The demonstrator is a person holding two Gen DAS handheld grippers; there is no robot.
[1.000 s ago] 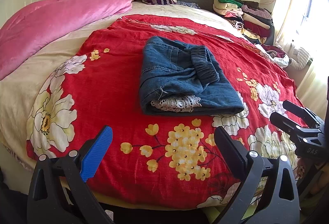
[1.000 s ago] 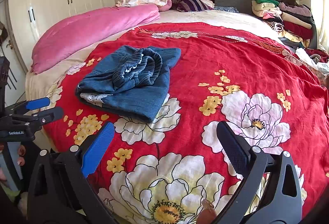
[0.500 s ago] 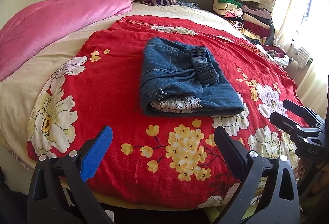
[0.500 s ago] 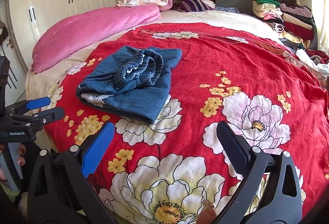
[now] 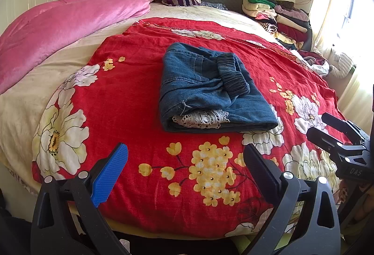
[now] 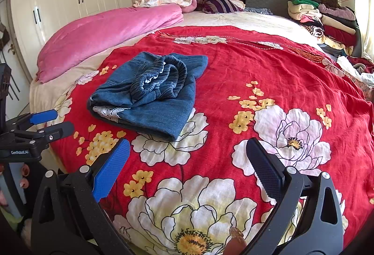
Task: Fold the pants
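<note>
Left gripper (image 5: 184,161): your jaws stand wide apart, empty, low at the bed's near edge.
Right gripper (image 6: 187,159): also spread wide, holding nothing.
Pants (image 5: 210,91): folded denim bundle on your red floral bedspread (image 5: 131,82), well apart from both grippers.

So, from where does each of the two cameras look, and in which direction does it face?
Left wrist: sits behind the open left tool at the bed's foot, facing the headboard over the folded blue denim pants on the red flowered bedspread; the right tool shows at its right edge.
Right wrist: sits behind the open right tool, further right, facing the same way; the pants lie to its left, the left tool at its left edge.
Shared: pants, bedspread, pink quilt, each other's tool.
</note>
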